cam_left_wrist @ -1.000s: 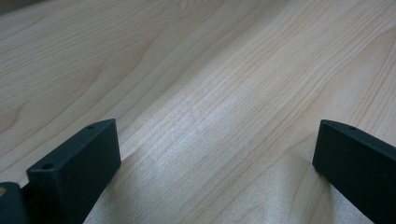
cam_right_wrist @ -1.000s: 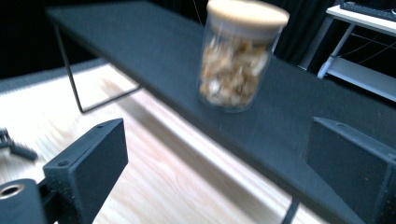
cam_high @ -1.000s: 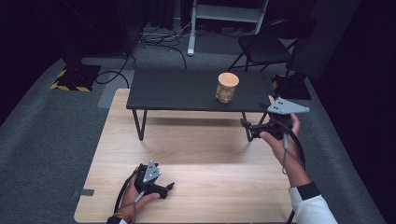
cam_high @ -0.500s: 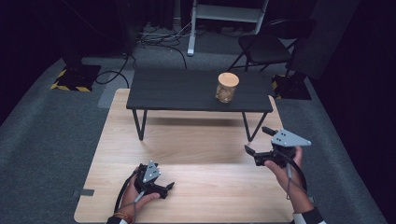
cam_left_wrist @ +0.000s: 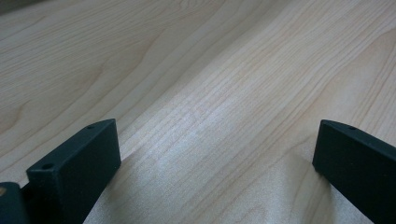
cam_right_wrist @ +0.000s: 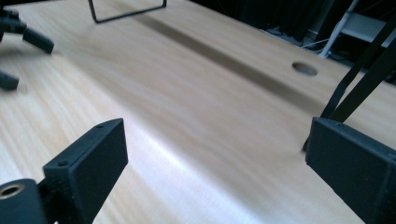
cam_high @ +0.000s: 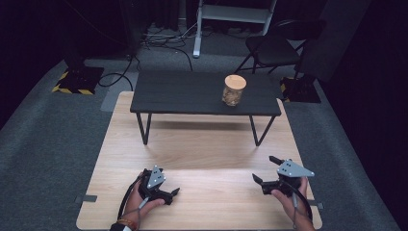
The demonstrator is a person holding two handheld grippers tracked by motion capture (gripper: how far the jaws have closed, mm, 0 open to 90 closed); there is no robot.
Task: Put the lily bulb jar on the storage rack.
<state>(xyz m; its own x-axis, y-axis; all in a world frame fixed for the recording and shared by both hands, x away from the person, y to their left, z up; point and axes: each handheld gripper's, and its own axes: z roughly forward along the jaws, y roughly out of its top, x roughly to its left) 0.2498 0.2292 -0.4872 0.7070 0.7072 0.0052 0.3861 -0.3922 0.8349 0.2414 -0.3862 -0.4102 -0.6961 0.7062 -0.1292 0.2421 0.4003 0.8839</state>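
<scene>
A glass jar (cam_high: pixel 234 90) with a wooden lid stands on the right part of a low black bench (cam_high: pixel 192 94), apart from both grippers. My left gripper (cam_high: pixel 168 182) rests on the light wooden tabletop (cam_high: pixel 211 149) near its front edge, jaws pointing right. In the left gripper view it (cam_left_wrist: pixel 215 154) is open, with bare wood between the jaws. My right gripper (cam_high: pixel 263 168) hovers low at the front right, jaws pointing left. It (cam_right_wrist: pixel 215 158) is open and holds nothing. The left gripper (cam_right_wrist: pixel 18 32) also appears far off in the right gripper view.
The bench's thin black legs (cam_right_wrist: pixel 364 74) stand close to my right gripper's right jaw. A round cable hole (cam_right_wrist: pixel 304 69) is cut in the wood beyond. A chair (cam_high: pixel 274 48) and cables lie on the grey carpet behind the table.
My right gripper has come down and back from beside the bench's right end to the front right of the tabletop. The left gripper and the jar have stayed put.
</scene>
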